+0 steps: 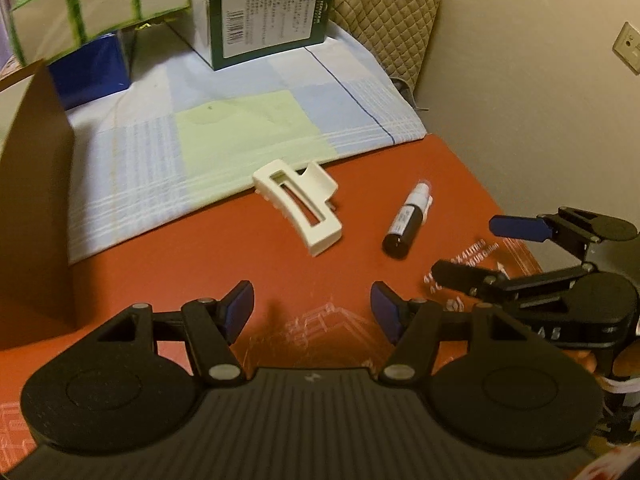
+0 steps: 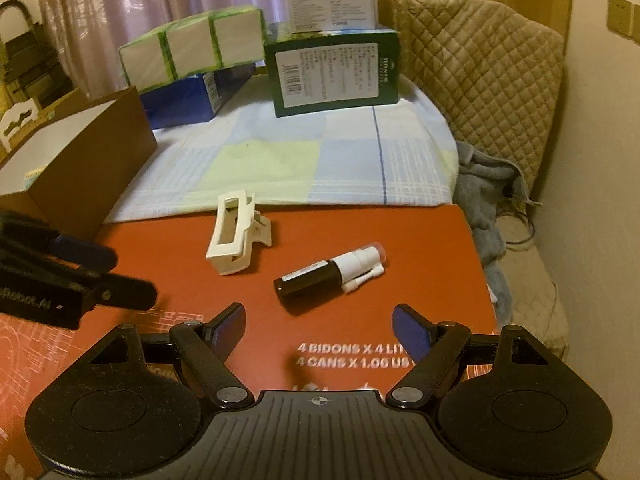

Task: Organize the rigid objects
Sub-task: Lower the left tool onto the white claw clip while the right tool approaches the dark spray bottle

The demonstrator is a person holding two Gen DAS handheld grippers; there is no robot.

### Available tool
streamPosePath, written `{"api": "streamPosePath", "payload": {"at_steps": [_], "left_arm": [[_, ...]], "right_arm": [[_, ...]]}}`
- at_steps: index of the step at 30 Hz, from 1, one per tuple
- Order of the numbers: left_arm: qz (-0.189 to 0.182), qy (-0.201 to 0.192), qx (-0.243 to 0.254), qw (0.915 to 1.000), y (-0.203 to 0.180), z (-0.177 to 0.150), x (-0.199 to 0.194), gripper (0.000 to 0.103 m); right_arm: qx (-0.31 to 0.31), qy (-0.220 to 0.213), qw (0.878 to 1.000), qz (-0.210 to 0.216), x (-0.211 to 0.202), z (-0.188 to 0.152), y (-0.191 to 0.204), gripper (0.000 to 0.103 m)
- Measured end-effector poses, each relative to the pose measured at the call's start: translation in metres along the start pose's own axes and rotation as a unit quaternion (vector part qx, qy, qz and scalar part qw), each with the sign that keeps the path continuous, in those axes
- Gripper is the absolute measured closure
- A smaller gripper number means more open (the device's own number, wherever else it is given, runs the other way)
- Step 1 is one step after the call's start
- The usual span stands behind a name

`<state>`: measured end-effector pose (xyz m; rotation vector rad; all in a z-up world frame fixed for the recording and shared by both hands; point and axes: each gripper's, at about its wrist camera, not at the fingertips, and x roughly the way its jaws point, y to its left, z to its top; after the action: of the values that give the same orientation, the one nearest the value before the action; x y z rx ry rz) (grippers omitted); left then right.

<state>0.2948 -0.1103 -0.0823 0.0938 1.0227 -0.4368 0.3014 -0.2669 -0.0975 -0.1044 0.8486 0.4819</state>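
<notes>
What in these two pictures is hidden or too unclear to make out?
- Brown box: the left wrist view shows only an outer wall; the right wrist view is too shallow to show the contents.
- Spray bottle: label print too small in both views.
- Green box: label text too small and blurred.
- Left gripper: cut off by the left edge in the right wrist view.
- White hair clip: underside hidden against the red surface.

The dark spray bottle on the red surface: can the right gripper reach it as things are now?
Probably yes. The right gripper is open and empty, and the spray bottle lies on its side just ahead of it, with bare red surface between. The white hair clip lies apart, to the bottle's left.
</notes>
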Motion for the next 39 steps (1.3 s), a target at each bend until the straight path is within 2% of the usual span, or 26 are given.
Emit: {"api": "streamPosePath", "payload": {"at_steps": [13, 18, 22, 28, 34, 37, 39], "left_arm": [[0.010, 0.016, -0.009, 0.9998, -0.003, 0.026, 0.047, 0.042], [0.011, 0.022, -0.012, 0.9996, -0.003, 0.027, 0.055, 0.042], [0.011, 0.024, -0.016, 0.9995, -0.002, 0.029, 0.059, 0.042], [0.013, 0.024, -0.021, 0.9994, 0.001, 0.030, 0.064, 0.042], [0.006, 0.024, -0.039, 0.9989, 0.006, 0.034, 0.072, 0.042], [0.010, 0.019, -0.042, 0.9989, 0.006, 0.035, 0.077, 0.045], [0.014, 0.009, -0.037, 0.9992, 0.008, 0.034, 0.078, 0.054]], "right_arm": [[-0.054, 0.023, 0.998, 0.019, 0.049, 0.012, -0.017, 0.025], [-0.081, 0.026, 0.996, 0.041, 0.062, 0.014, -0.021, 0.021], [-0.112, 0.033, 0.993, 0.033, 0.074, 0.016, -0.021, 0.018], [-0.105, 0.026, 0.993, 0.053, 0.081, 0.021, -0.025, 0.015], [-0.125, 0.024, 0.991, 0.045, 0.087, 0.024, -0.019, 0.015], [-0.111, 0.022, 0.992, 0.047, 0.087, 0.025, -0.021, 0.015], [-0.100, 0.019, 0.993, 0.051, 0.085, 0.024, -0.021, 0.016]]}}
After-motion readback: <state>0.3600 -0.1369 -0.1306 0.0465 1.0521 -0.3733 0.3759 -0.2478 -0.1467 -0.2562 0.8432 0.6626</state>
